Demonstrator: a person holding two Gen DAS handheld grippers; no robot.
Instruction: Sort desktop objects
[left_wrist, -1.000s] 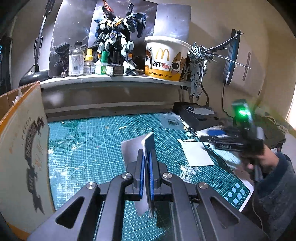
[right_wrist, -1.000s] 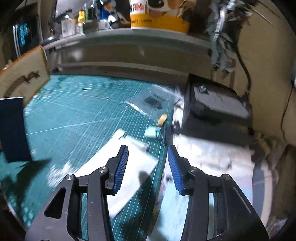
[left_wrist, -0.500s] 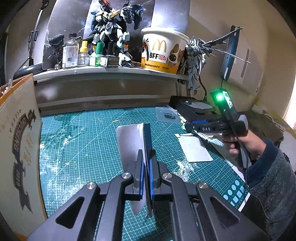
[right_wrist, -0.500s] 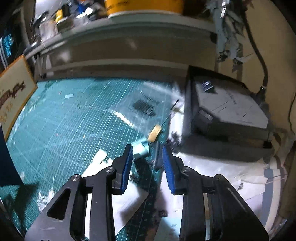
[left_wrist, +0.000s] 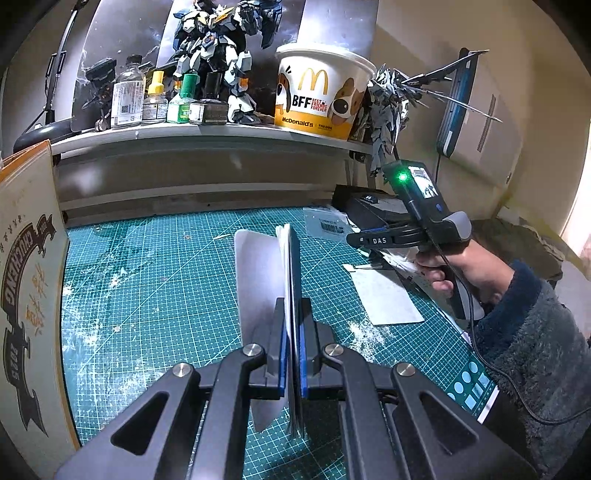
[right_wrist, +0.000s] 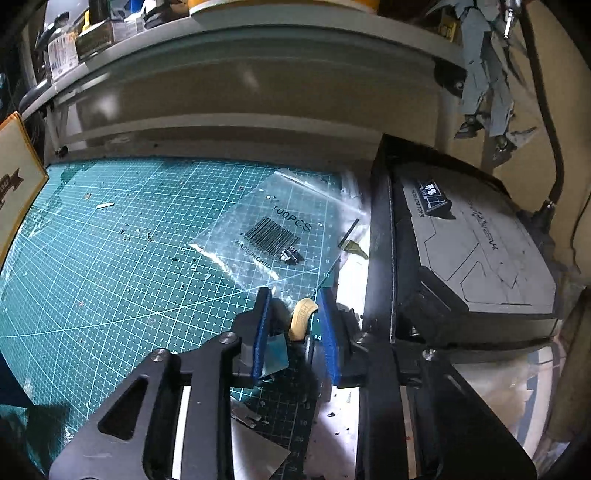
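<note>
My left gripper (left_wrist: 291, 314) is shut on a thin booklet (left_wrist: 290, 280) with a dark blue cover and white pages, held upright on edge above the green cutting mat (left_wrist: 155, 280). My right gripper (right_wrist: 295, 299) is open and low over the mat's right edge, its jaws on either side of a small tan curved piece (right_wrist: 303, 317); a small teal scrap (right_wrist: 275, 356) lies by the left finger. The right gripper also shows in the left wrist view (left_wrist: 373, 240), held by a hand. A clear zip bag (right_wrist: 280, 232) marked 100PCS lies just ahead of it.
A black box (right_wrist: 469, 254) stands right of the mat. A white paper sheet (left_wrist: 384, 295) lies on the mat's right part. A cardboard box (left_wrist: 26, 280) stands at the left. A shelf (left_wrist: 207, 131) at the back holds bottles, model robots and a McDonald's bucket (left_wrist: 321, 92).
My right gripper has moved forward and down toward the tan piece and zip bag, jaws narrowing a little. My left gripper keeps its grip on the booklet, which has swung slightly.
</note>
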